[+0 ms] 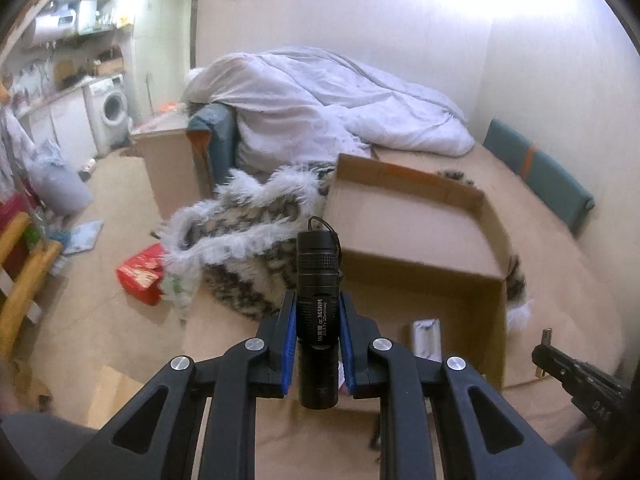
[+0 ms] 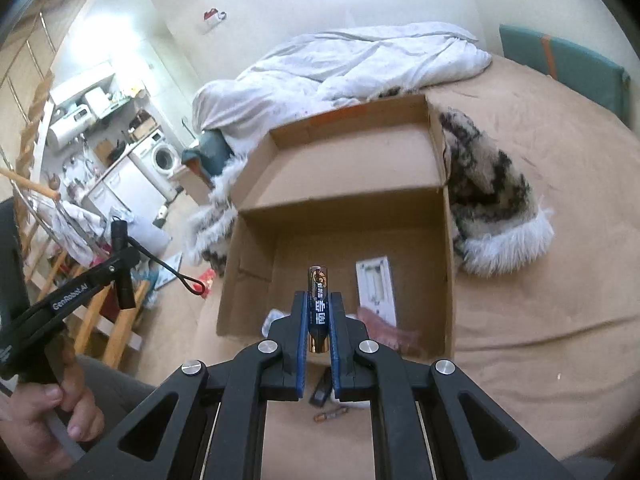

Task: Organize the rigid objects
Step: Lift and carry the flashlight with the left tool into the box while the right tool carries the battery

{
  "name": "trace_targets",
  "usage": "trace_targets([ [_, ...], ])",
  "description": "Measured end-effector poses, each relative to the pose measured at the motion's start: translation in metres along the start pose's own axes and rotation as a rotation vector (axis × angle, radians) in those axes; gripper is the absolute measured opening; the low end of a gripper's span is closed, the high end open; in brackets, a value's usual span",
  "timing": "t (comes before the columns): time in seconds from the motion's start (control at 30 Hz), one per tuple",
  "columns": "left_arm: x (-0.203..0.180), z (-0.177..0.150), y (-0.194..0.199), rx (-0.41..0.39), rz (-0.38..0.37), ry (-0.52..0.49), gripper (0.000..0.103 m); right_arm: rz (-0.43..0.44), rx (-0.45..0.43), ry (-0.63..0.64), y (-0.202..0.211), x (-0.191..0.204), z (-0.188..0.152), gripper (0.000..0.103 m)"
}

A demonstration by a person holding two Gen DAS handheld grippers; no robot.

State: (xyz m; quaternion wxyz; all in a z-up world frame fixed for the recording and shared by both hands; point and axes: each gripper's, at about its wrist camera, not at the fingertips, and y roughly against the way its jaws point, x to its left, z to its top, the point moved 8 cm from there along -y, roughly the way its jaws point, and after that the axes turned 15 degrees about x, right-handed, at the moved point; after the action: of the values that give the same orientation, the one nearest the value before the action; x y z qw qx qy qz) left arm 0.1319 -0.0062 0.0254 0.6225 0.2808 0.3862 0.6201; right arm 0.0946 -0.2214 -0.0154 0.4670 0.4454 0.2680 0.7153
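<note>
The left hand-held gripper (image 1: 318,332) clamps a black flashlight (image 1: 318,312) upright, beside the open cardboard box (image 2: 448,264) on the bed (image 2: 540,300). The right hand-held gripper (image 2: 319,312) pinches a battery (image 2: 318,304) above the box, likely for dropping inside.

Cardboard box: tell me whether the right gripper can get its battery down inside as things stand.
Probably yes. The right gripper, shut on the battery, points at the cardboard box, whose top is open; only a white tray and small wrappers lie on its floor.
</note>
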Motion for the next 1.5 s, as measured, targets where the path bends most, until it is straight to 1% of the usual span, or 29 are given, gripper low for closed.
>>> trace_targets([
  [0.03,-0.002,0.005,-0.003,0.007,-0.049,0.013,0.017,0.009,-0.003,0.000,0.001,-0.001,0.004,0.011],
  [0.1,-0.004,0.009,-0.011,0.018,-0.058,0.013,0.017,0.050,-0.023,-0.010,0.005,-0.003,0.015,0.011],
  [0.17,-0.005,0.013,-0.020,0.036,-0.073,0.019,0.017,0.079,-0.030,-0.026,0.005,-0.007,0.024,0.011],
  [0.23,-0.008,0.013,-0.031,0.056,-0.073,0.019,0.017,0.101,-0.034,-0.047,0.003,-0.012,0.032,0.011],
  [0.33,-0.014,0.011,-0.045,0.077,-0.095,0.007,0.017,0.108,-0.030,-0.068,-0.006,-0.020,0.040,0.011],
  [0.4,-0.021,0.009,-0.056,0.095,-0.127,-0.009,0.017,0.110,-0.022,-0.079,-0.015,-0.025,0.043,0.011],
  [0.47,-0.029,0.005,-0.069,0.125,-0.183,-0.027,0.017,0.109,-0.006,-0.089,-0.026,-0.029,0.043,0.011],
  [0.57,-0.033,0.001,-0.087,0.146,-0.152,-0.059,0.017,0.095,0.028,-0.108,-0.047,-0.038,0.042,0.011],
  [0.63,-0.035,-0.003,-0.102,0.175,-0.151,-0.069,0.017,0.088,0.050,-0.121,-0.059,-0.044,0.041,0.011],
  [0.73,-0.036,-0.011,-0.122,0.208,-0.128,-0.080,0.017,0.068,0.092,-0.144,-0.077,-0.053,0.037,0.011],
  [0.8,-0.035,-0.016,-0.132,0.228,-0.098,-0.092,0.017,0.058,0.122,-0.153,-0.087,-0.057,0.034,0.011],
  [0.93,-0.028,-0.027,-0.150,0.273,-0.012,-0.095,0.017,0.021,0.176,-0.148,-0.106,-0.059,0.027,0.011],
  [1.07,-0.023,-0.034,-0.161,0.316,0.002,-0.087,0.017,0.014,0.242,-0.141,-0.124,-0.057,0.021,0.011],
  [1.2,-0.024,-0.040,-0.165,0.325,0.011,-0.103,0.017,0.004,0.294,-0.123,-0.140,-0.052,0.015,0.011],
  [1.4,-0.023,-0.049,-0.173,0.374,0.013,-0.100,0.017,-0.036,0.392,-0.101,-0.161,-0.050,0.001,0.011],
  [1.5,-0.024,-0.053,-0.176,0.392,0.021,-0.104,0.017,-0.057,0.417,-0.102,-0.167,-0.053,-0.004,0.011],
])
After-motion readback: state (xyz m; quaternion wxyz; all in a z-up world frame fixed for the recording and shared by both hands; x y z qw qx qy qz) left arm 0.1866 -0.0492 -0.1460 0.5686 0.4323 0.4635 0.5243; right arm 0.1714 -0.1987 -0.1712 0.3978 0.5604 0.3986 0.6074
